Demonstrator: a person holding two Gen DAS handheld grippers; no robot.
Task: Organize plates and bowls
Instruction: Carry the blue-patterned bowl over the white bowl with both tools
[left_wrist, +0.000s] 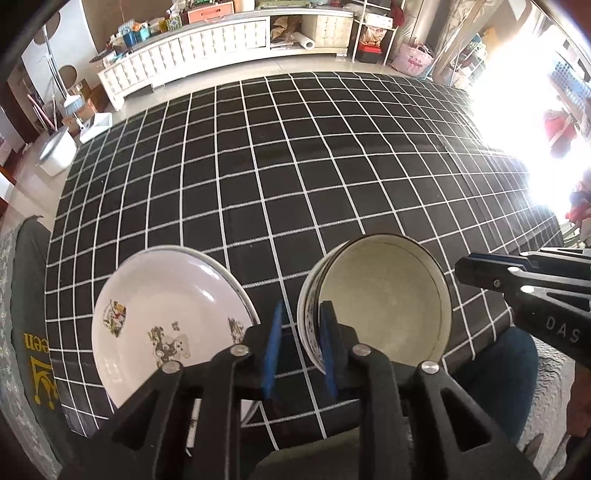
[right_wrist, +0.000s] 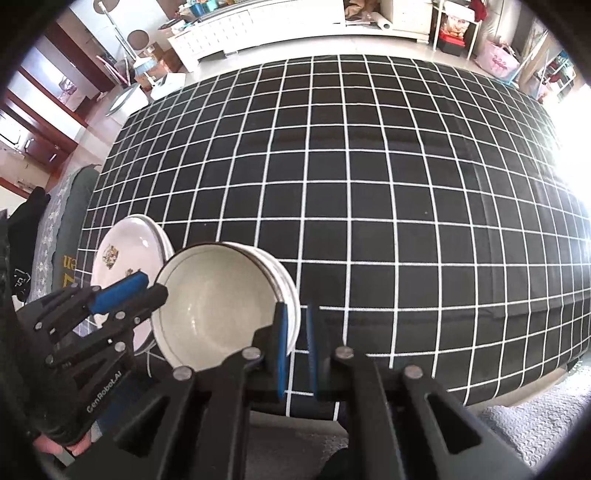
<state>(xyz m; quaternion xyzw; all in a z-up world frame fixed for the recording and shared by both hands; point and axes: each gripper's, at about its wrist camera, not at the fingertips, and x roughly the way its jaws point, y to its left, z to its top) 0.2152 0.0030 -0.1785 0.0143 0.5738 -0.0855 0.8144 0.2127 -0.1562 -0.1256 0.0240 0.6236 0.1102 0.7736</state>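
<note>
Two stacked plates (left_wrist: 155, 317); several nested bowls (left_wrist: 384, 302); two hand-held grippers (left_wrist: 301, 343).

Both black grippers carry blue-padded fingers (left_wrist: 272, 343), silver screws and white lettering, seemingly "CenRobot.AI".

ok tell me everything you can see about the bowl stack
The bowl stack is several nested ceramic-looking bowls, cream inside with thin dark rims and blue pattern outside. It sits at the near edge of the checked tablecloth, beside the stacked plates. The left gripper straddles its left rim; the right gripper straddles its right.
</note>
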